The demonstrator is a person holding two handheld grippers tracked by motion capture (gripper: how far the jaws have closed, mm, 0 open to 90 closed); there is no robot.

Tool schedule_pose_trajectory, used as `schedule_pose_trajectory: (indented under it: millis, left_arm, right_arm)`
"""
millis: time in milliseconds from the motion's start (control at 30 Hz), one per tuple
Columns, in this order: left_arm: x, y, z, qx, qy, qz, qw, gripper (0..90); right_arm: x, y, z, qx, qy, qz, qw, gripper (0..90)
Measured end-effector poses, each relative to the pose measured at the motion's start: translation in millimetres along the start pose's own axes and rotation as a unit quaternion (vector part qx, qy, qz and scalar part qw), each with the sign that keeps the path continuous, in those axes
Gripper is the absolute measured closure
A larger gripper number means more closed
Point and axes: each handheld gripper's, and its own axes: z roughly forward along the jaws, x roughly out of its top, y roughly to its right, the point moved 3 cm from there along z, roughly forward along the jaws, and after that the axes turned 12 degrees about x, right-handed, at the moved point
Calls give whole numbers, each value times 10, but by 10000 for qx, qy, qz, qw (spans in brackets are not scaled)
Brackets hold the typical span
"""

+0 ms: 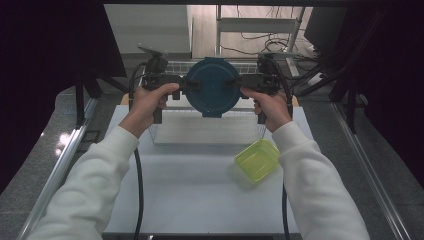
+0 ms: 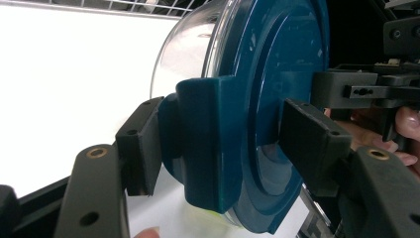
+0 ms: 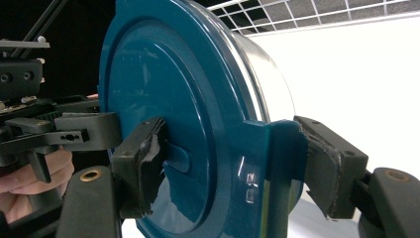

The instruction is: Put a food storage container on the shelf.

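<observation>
The round container with the dark teal lid (image 1: 213,86) hung in the air between the two grippers, above a wire basket (image 1: 210,131). The left gripper (image 2: 218,148) and right gripper (image 3: 233,168) each clamped a lid latch. Judging by this, the carry was underway; next called for lowering it level, both hands together.

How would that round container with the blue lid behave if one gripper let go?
The container looks rigid: glossy hard lid, clear bowl, so it probably won't flex. Its smooth surfaces may be slippery. Each gripper, left gripper and right gripper, clamps one lid latch, so released on one side it would likely swing down.
</observation>
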Motion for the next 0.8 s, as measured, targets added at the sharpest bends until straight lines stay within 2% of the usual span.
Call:
schedule_pose_trajectory:
  millis: [267, 300, 467, 567, 800]
  left_arm:
    - [104, -77, 74, 14, 3, -65, 10000, 368]
    - [111, -125, 131, -10, -32, -152, 9999, 368]
    - [135, -197, 204, -5, -87, -213, 9997, 368]
    - [164, -264, 281, -48, -116, -329, 9994, 368]
    - [231, -325, 351, -97, -84, -445, 9989, 367]
  right_arm:
    - [130, 101, 84, 33, 12, 86, 10000, 307]
    - [145, 127, 103, 13, -7, 99, 9999, 307]
    - [171, 225, 175, 14, -39, 228, 9997, 307]
    - [190, 293, 224, -7, -38, 324, 9995, 308]
    - [248, 362, 266, -23, 32, 492, 9988, 308]
